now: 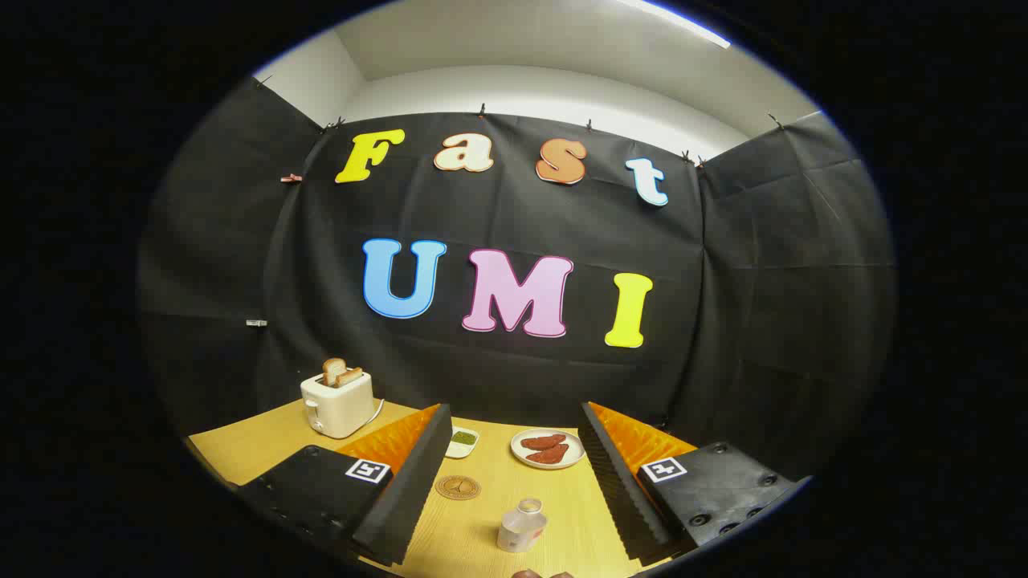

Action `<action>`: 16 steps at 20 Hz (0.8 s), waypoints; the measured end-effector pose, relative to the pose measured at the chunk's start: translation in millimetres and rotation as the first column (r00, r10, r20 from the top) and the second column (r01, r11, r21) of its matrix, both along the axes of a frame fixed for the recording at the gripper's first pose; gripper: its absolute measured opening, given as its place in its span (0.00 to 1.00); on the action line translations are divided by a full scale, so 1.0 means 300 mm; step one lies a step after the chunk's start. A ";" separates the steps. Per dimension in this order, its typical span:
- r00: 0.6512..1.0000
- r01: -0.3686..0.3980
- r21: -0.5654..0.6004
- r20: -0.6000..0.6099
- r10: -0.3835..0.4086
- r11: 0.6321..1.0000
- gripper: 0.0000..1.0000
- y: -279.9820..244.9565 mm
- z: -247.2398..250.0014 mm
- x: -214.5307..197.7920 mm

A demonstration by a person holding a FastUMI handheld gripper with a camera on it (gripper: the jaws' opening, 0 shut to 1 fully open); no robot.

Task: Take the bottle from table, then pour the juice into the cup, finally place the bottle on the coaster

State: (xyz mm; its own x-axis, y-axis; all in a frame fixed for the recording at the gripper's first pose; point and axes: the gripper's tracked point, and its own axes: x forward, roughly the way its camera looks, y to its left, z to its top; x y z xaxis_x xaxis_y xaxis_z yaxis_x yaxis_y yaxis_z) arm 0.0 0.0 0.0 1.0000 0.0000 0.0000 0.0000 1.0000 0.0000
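Currently the gripper (514, 461) is wide open and holding nothing, fingers spread well apart over the table (249, 441). The bottle (522, 526) stands upright between the fingers, low and close in, touching neither; it looks small, clear and uncapped, though I can't tell how full it is. The coaster (458, 487) lies flat just beside the left finger, a bit further out than the bottle. Something brownish-red right below the bottle may be the cup's rim; too little of it shows to say. Beyond the fingers sit a plate (548, 449) with reddish food, a small dish (463, 441) with something green, and a toaster (338, 403) with bread off to the left. Judging by this, the grab is not yet done. Risks: the bottle sits nearer the right finger than the left, so closing off-centre could shove or tip it, and an open top means a spill. A soft plastic body could squeeze juice out if gripped hard.
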 end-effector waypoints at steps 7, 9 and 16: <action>1.000 -0.019 -0.009 -0.001 0.019 1.000 0.97 0.006 -0.013 -0.015; 1.000 -0.010 -0.011 -0.004 0.010 1.000 0.97 -0.012 -0.016 -0.010; 0.999 0.011 0.027 -0.030 -0.010 1.000 0.97 -0.056 -0.061 -0.006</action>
